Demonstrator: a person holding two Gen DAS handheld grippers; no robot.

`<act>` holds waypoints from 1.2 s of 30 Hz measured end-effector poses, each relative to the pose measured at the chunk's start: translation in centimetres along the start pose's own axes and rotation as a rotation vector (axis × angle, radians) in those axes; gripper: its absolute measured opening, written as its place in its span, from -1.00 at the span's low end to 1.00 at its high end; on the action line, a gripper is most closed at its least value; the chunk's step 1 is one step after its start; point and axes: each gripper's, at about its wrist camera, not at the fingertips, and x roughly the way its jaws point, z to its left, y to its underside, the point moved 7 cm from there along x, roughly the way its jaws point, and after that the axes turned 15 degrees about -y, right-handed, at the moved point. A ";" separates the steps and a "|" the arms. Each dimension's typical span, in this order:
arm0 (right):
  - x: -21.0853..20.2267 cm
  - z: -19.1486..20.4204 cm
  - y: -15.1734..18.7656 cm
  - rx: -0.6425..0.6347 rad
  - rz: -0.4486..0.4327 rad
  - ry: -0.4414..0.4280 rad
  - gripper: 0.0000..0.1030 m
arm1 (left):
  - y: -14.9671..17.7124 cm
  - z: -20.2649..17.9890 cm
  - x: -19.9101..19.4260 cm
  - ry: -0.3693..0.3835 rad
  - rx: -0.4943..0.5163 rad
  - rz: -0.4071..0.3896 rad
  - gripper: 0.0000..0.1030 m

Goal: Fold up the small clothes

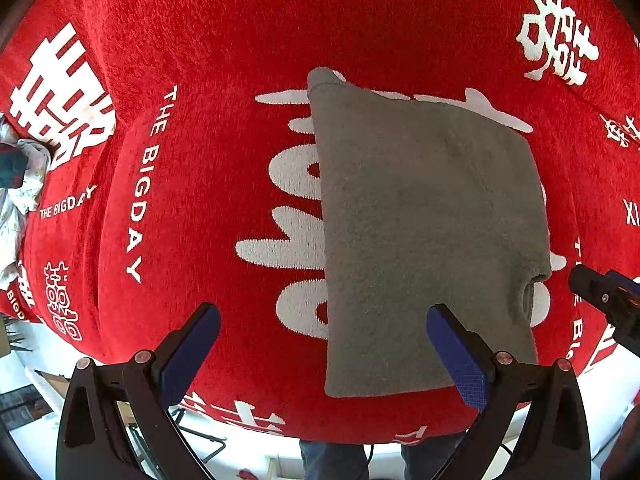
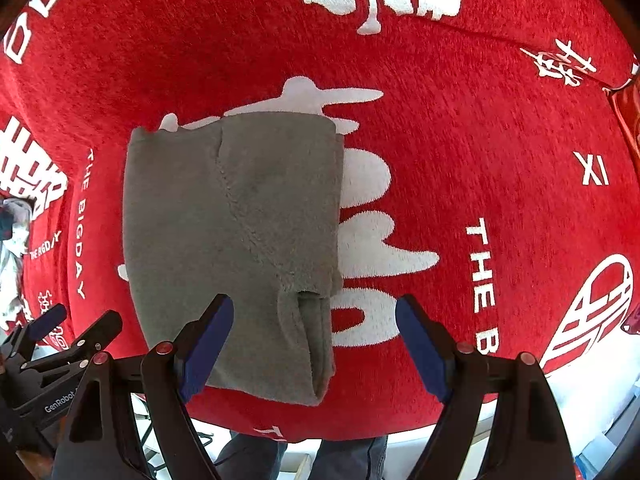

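A folded grey fleece garment (image 1: pixel 428 240) lay flat on the red blanket (image 1: pixel 224 40). The left gripper (image 1: pixel 324 356) and right gripper (image 2: pixel 316 344) hovered above its near edge, jaws apart, gripping nothing

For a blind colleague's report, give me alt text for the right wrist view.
A folded grey garment lies flat on a red cloth with white lettering. The right gripper hangs open above its near right edge, holding nothing; the left gripper shows at lower left.
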 end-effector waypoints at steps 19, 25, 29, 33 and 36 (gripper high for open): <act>0.0 0.5 -0.1 -0.011 0.000 0.000 0.66 | -0.5 0.4 -0.3 -0.020 -0.013 -0.017 1.00; 0.1 0.7 0.0 -0.015 0.003 -0.003 0.66 | -0.6 0.5 -0.3 -0.025 -0.014 -0.019 1.00; 0.1 1.1 0.0 -0.023 0.002 -0.005 0.66 | -0.7 0.7 -0.4 -0.026 -0.020 -0.022 1.00; 0.0 1.3 -0.1 -0.028 -0.001 -0.007 0.66 | -0.9 0.8 -0.6 -0.029 -0.019 -0.028 1.00; -0.1 1.4 -0.1 -0.031 -0.003 -0.006 0.66 | -0.9 0.7 -0.7 -0.028 -0.018 -0.029 1.00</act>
